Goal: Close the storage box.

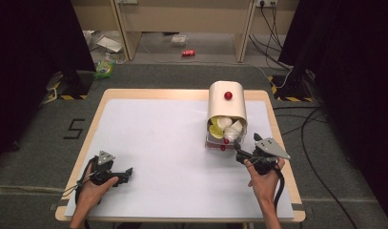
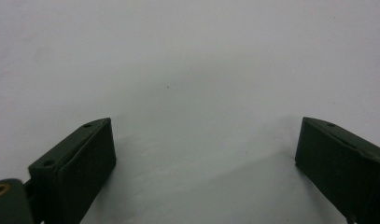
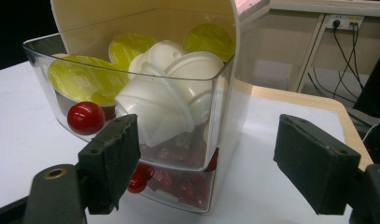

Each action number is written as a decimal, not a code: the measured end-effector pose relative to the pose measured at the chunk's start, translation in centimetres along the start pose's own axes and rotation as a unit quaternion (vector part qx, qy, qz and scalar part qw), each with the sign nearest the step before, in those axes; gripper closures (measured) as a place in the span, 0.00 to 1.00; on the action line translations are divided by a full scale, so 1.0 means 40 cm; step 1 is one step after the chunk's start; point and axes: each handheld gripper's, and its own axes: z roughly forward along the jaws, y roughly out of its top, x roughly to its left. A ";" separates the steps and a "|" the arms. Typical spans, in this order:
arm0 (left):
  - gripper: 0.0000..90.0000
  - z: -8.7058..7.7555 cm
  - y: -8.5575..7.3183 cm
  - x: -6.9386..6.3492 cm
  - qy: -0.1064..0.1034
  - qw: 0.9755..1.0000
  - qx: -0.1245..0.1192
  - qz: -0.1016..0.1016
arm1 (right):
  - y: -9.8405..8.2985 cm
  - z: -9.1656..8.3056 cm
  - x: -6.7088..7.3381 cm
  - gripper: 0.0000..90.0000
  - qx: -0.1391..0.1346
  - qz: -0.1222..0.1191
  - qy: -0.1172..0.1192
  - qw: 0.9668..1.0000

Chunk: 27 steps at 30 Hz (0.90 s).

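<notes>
A cream box [image 1: 227, 102] with a red knob [image 1: 228, 95] on top stands at the table's far right. Its clear upper drawer [image 3: 47, 51] is pulled out and holds white capsules [image 3: 164, 98] and yellow-green capsules [image 3: 80, 79]; its front bears a red knob [image 3: 86, 117]. A lower clear drawer [image 3: 178, 182] holds red capsules and has its own red knob [image 3: 140, 177]. My right gripper [image 1: 246, 142] [image 3: 206, 140] is open in front of the drawers, its jaws straddling the box's right front corner without touching it. My left gripper [image 1: 126, 174] [image 2: 204, 140] is open over the bare white table [image 2: 178, 70] at the near left.
The white table top [image 1: 158, 143] has a wooden rim. On the floor beyond lie a red can [image 1: 188, 53] and a green packet [image 1: 105, 67]. Cables [image 1: 301, 124] run along the floor at the right. Dark curtains hang on both sides.
</notes>
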 end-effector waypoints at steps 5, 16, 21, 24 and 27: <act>0.05 0.000 0.000 0.000 0.000 1.000 0.000 0.000 | 0.002 0.008 -0.002 0.26 0.000 0.002 -0.001 1.000; 0.05 0.000 0.000 0.000 0.000 1.000 0.000 0.000 | 0.005 0.022 -0.007 0.26 0.000 0.012 -0.002 1.000; 0.05 0.000 0.000 0.000 0.000 1.000 0.000 0.000 | 0.008 0.030 -0.010 0.26 -0.001 0.011 -0.005 1.000; 0.05 0.000 0.000 0.000 0.000 1.000 0.000 0.000 | 0.009 0.034 -0.010 0.26 -0.002 0.010 -0.006 1.000; 0.05 0.000 0.000 0.000 0.000 1.000 0.000 0.000 | 0.011 0.037 -0.010 0.26 -0.001 0.008 -0.009 1.000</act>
